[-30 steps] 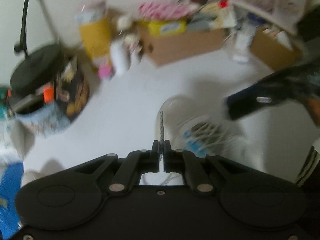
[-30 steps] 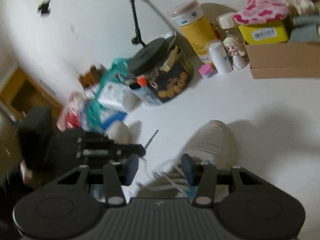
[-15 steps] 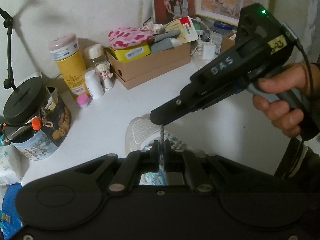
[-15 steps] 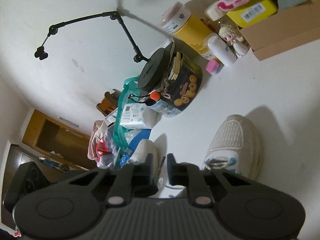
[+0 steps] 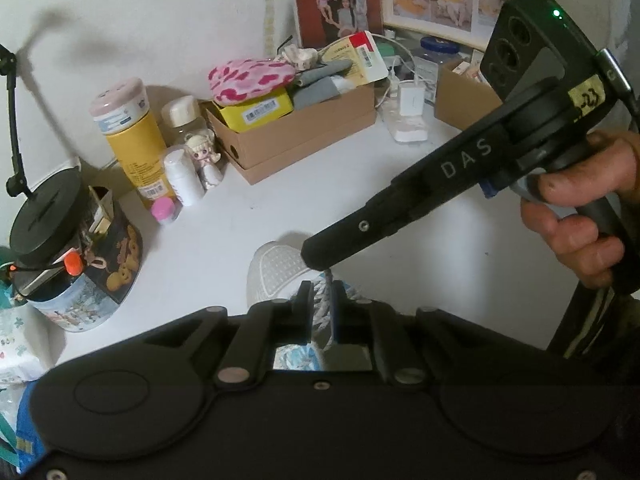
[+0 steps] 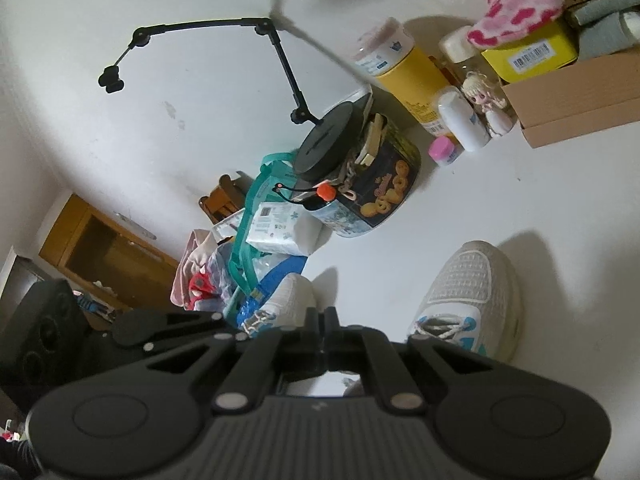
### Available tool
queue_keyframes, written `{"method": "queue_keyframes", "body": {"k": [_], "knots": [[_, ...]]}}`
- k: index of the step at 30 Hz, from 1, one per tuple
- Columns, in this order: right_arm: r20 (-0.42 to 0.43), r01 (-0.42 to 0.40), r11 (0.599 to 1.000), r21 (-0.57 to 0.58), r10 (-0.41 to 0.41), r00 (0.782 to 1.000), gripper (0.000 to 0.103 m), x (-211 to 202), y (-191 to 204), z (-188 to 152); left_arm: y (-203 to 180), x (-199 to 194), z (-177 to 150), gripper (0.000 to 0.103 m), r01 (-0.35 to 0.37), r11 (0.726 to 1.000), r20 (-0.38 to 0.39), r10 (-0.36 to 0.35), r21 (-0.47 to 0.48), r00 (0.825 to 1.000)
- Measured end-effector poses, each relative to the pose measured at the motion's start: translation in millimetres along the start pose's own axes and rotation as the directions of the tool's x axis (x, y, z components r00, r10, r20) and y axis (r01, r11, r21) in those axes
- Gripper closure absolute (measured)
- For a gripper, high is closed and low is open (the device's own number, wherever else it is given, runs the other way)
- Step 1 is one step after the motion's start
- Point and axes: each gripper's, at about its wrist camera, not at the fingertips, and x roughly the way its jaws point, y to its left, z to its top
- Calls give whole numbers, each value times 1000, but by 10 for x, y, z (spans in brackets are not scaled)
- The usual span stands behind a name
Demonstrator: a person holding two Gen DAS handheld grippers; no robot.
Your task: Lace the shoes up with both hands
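White worktop [image 5: 360,184], cluttered at the back. Shoe [image 6: 468,300] sits just ahead of both tools. Left tool [image 5: 320,312] is released, lace [image 5: 328,286] loose between its fingers. Right tool [image 6: 322,322] is clenched on the lace end. Risk: thin lace slips out if pulled askew.

The shoe [image 6: 468,280] has a woven white mesh toe with smooth blue panels; its lace [image 5: 327,292] is braided cord; both grippers are matt black plastic, the left gripper [image 5: 319,312] with bright metal rivets; the cardboard box [image 5: 296,136] looks dull brown; the table [image 5: 280,200] is smooth white.
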Motion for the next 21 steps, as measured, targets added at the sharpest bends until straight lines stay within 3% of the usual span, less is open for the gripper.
{"method": "queue_keyframes", "body": {"k": [11,13,21], "knots": [[42,-1,1000,22,0,999,100,-173,-107,-45,-73,-47,57,98,15,1000,17,-15,6,1000],[51,-1,1000,28,0,999,100,-211,-134,-52,-108,-44,66,102,8,1000,15,-9,21,1000],[86,-1,999,52,-3,996,95,-364,-242,-79,-94,-96,138,102,-103,993,33,101,62,994]]}}
